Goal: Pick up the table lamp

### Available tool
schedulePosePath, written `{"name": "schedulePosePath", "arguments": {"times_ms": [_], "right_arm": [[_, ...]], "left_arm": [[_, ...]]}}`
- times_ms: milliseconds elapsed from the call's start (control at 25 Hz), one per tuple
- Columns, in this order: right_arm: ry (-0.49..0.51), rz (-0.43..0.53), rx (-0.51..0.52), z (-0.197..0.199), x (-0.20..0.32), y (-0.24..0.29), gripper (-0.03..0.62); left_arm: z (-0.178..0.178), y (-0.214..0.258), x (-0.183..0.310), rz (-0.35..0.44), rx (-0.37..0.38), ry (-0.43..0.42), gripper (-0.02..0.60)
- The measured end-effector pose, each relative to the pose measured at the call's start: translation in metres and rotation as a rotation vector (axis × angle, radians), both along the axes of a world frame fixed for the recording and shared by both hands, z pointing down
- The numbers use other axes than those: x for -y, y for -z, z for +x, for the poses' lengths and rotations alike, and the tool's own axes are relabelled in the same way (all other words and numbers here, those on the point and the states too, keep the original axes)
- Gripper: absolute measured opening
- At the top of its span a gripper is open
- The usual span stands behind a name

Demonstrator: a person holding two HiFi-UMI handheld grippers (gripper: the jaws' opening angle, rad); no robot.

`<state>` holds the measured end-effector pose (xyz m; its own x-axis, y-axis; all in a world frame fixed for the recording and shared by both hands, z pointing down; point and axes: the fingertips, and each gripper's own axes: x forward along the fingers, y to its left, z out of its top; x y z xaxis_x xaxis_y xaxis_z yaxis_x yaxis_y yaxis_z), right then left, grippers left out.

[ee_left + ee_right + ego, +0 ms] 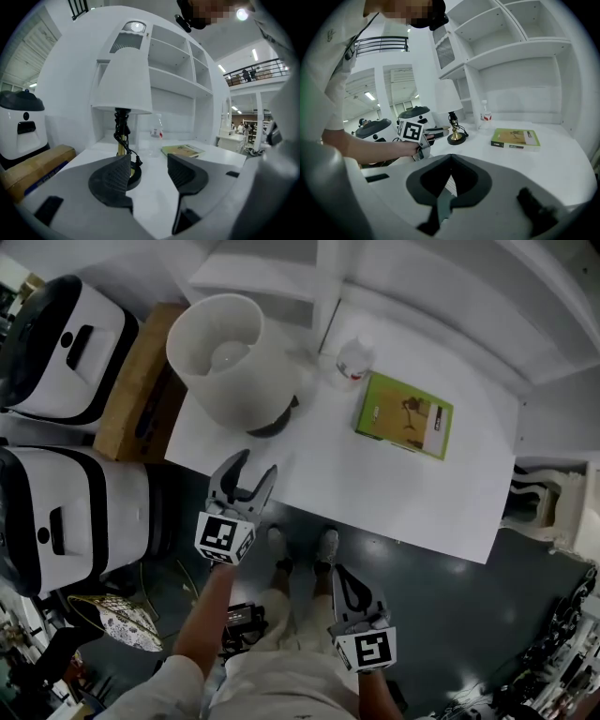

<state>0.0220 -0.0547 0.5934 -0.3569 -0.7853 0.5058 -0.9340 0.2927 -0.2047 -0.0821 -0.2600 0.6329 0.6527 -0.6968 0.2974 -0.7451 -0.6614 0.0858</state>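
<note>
My left gripper (251,472) is open, its ribbed dark pads apart with nothing between them. Just ahead of the left pad stands the table lamp (123,79): a smooth white tapered shade, a brass stem wound with black cord, and a round black base on the white desk (375,488). Beyond the right pad lie a flat green book (183,150) and a clear plastic bottle (157,132) with a red label, its print too small to read. My right gripper (451,157), back from the desk edge, is closed and empty.
</note>
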Motion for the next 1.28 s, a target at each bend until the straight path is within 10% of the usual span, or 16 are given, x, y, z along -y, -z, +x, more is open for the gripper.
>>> {"name": "schedulePosePath", "arguments": {"times_ms": [840,1280], "right_arm": [[-0.049,-0.058,0.0,0.033,-0.003,-0.024,0.011],[-0.054,-0.071,0.0,0.04,-0.003,-0.027,0.011]], "left_arm": [[0.016,-0.011,0.129,0.122,-0.045,0.089,0.492],[0.024,-0.015,0.155,0.119,-0.014,0.092,0.523]]}}
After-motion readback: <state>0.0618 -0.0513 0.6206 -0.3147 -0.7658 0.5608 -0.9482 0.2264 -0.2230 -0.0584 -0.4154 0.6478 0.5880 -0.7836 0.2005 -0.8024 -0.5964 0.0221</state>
